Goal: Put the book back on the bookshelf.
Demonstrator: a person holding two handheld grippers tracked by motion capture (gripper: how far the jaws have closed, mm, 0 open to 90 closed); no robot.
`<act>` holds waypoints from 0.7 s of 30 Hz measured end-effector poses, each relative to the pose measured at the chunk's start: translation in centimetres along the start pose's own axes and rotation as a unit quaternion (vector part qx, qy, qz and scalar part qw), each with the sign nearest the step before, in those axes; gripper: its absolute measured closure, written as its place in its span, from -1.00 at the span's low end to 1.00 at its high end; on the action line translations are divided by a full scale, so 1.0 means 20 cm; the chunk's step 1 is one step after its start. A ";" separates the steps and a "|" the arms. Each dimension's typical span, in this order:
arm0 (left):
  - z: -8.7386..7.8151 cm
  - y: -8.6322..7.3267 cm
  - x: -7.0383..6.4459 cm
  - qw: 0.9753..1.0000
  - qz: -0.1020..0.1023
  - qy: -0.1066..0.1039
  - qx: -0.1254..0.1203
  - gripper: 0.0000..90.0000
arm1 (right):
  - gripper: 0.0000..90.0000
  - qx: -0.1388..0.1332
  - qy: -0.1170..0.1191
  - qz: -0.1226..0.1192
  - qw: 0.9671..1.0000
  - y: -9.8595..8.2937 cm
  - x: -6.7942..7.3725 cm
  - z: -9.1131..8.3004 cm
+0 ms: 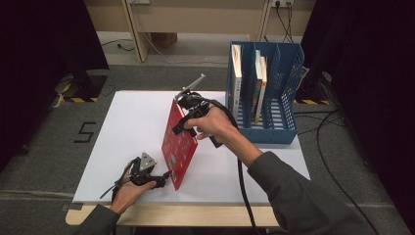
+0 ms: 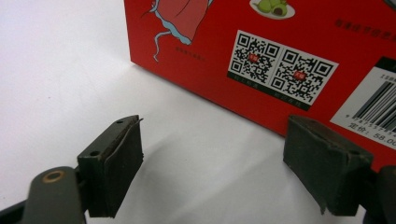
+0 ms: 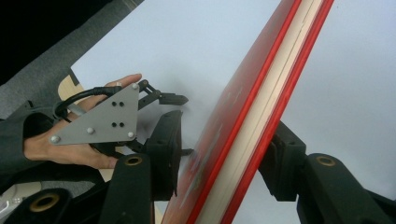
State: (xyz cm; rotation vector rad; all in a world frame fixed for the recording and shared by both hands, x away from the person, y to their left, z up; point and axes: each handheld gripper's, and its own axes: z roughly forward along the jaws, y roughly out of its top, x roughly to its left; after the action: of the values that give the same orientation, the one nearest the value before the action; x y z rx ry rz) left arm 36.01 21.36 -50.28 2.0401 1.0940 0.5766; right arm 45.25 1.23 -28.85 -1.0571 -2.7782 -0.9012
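A red book [image 1: 178, 144] stands tilted on its lower edge on the white table [image 1: 129, 125]. My right gripper [image 1: 183, 120] is shut on its upper part; in the right gripper view the jaws [image 3: 224, 163] press both red covers of the book [image 3: 252, 121], with the cream page block between them. My left gripper [image 1: 164, 177] rests low on the table by the book's near bottom corner, open. In the left gripper view the gripper [image 2: 212, 172] has its jaws spread wide before the book's back cover [image 2: 280, 28], which carries QR codes and a barcode. The left gripper [image 3: 173, 100] also shows in the right gripper view.
A blue file rack [image 1: 269, 134] stands at the table's right rear with books upright in its slots. White table surface lies to the left of the red book. Cables trail over the floor at the right, and dark curtains flank both sides.
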 end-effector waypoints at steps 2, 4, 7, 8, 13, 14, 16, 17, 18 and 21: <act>0.00 0.00 0.00 1.000 -0.001 -0.003 0.000 -0.59 | 0.35 0.007 -0.009 -0.013 1.000 0.00 0.00 0.00; 0.00 0.00 0.01 1.000 -0.005 -0.006 -0.003 -0.60 | 0.45 0.014 -0.025 -0.034 0.999 -0.01 -0.01 -0.01; -0.01 0.00 0.02 1.000 -0.014 -0.015 -0.006 -0.65 | 0.48 0.012 -0.026 -0.044 0.999 -0.04 -0.05 -0.04; -0.02 0.00 0.03 1.000 -0.017 -0.016 -0.007 -0.65 | 0.49 0.010 -0.021 -0.044 0.999 -0.06 -0.06 -0.05; -0.04 -0.03 0.12 0.999 -0.046 -0.006 -0.005 -0.66 | 0.49 -0.001 -0.005 -0.039 0.999 -0.13 -0.12 -0.09; -0.04 -0.03 0.13 0.998 -0.057 -0.005 -0.004 -0.66 | 0.48 -0.004 -0.008 -0.038 0.999 -0.14 -0.12 -0.10; -0.04 -0.03 0.15 0.997 -0.073 -0.009 -0.005 -0.66 | 0.50 -0.009 -0.005 -0.039 0.999 -0.17 -0.13 -0.12; -0.04 -0.03 0.15 0.997 -0.071 -0.009 -0.005 -0.66 | 0.51 -0.012 -0.002 -0.044 0.999 -0.18 -0.14 -0.13; -0.04 -0.03 0.15 0.998 -0.068 -0.010 -0.005 -0.66 | 0.52 -0.013 0.000 -0.046 0.999 -0.19 -0.14 -0.14; -0.04 -0.03 0.14 0.998 -0.062 -0.012 -0.003 -0.66 | 0.56 -0.016 -0.007 -0.056 0.998 -0.22 -0.14 -0.21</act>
State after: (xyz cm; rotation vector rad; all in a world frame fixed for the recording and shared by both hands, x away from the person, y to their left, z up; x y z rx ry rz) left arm 36.68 24.21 -50.21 1.9526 1.1935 0.4896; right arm 43.95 -5.28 -28.32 -0.9222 -2.8701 -0.9570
